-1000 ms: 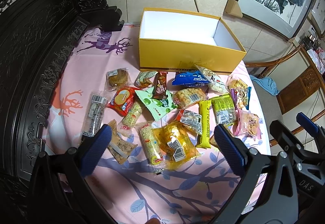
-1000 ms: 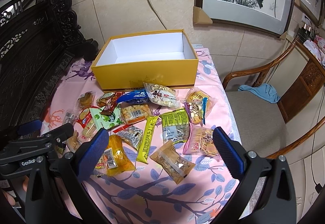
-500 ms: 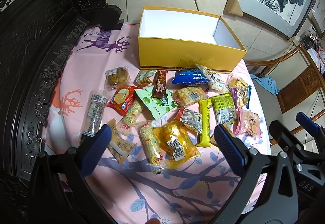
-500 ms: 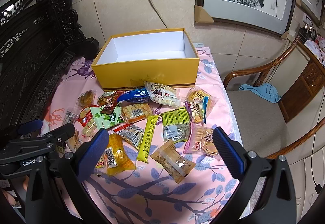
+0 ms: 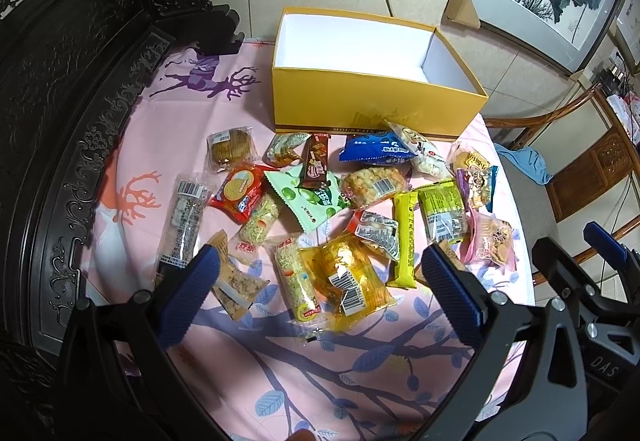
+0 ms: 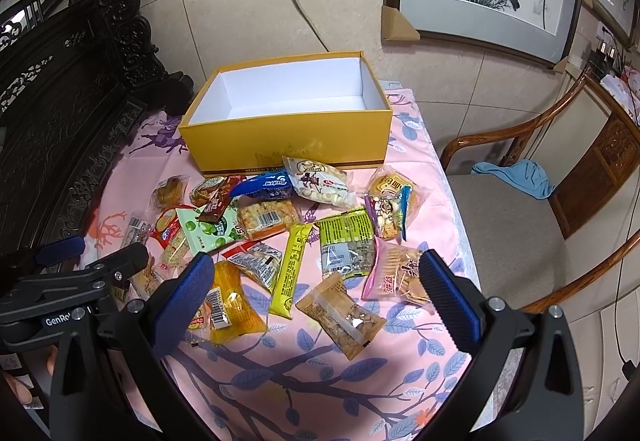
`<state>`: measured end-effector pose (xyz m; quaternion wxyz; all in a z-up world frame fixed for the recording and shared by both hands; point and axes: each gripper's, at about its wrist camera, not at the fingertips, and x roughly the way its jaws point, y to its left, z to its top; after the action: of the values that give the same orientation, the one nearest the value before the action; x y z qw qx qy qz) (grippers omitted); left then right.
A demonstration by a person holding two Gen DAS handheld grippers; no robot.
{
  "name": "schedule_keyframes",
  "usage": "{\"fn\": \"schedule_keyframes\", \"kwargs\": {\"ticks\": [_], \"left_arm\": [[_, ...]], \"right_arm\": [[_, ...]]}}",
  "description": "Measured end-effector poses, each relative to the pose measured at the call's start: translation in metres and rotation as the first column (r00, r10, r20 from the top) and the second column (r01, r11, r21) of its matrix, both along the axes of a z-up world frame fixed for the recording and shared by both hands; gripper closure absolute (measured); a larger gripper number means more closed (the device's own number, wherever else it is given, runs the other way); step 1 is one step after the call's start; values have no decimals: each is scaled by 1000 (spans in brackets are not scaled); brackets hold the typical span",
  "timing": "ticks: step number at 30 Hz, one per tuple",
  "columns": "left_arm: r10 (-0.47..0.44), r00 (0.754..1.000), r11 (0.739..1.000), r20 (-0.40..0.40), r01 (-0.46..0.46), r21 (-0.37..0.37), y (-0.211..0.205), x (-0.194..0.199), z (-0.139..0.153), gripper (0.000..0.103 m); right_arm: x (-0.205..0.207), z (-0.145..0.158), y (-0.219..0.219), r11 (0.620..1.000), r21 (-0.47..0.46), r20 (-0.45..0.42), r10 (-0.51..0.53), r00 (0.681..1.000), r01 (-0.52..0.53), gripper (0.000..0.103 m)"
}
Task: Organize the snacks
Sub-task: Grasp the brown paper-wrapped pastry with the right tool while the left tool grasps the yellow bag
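An empty yellow box (image 5: pixel 360 109) (image 6: pixel 288 145) with a white inside stands at the far side of the pink cloth. Several wrapped snacks lie loose in front of it: a blue packet (image 5: pixel 376 153), a green pea bag (image 5: pixel 312 197), a red biscuit pack (image 5: pixel 238 193), a clear-yellow pack (image 5: pixel 348 281) (image 6: pixel 228 305), a yellow bar (image 6: pixel 292 269), a tan cake pack (image 6: pixel 340 315) and a pink cracker pack (image 6: pixel 396 273). My left gripper (image 5: pixel 320 295) is open above the near snacks. My right gripper (image 6: pixel 316 291) is open too, over the tan pack. Neither touches anything.
A dark carved wooden frame (image 5: pixel 60 121) curves along the left edge of the table. A wooden chair (image 6: pixel 520 225) with a blue cloth (image 6: pixel 516 177) stands at the right. A cable (image 6: pixel 300 5) runs down the tiled wall behind the box.
Both views have drifted only slightly; the snacks and the box lie where they were, and both grippers stay open.
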<state>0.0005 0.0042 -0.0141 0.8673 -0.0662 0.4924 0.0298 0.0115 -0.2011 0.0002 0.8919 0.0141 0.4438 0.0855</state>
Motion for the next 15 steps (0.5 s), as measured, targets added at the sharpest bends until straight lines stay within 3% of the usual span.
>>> {"fn": "schedule_keyframes", "kwargs": {"ticks": [5,9,15], "left_arm": [[7,999,1000,-38,-7,13,1,4,-15,2],[9,997,999,-80,-6,37,1,3,-43,2],[15,989,999,-145,-8,48,3,0,-92,2]], "right_arm": [[4,-15,-7,1000,2,-39,8,999,-8,1],[2,-43,-8,998,-29,-90,49,995,-52,1],[-3,-95,-7,989,15,-154,147,977,-147,1]]}}
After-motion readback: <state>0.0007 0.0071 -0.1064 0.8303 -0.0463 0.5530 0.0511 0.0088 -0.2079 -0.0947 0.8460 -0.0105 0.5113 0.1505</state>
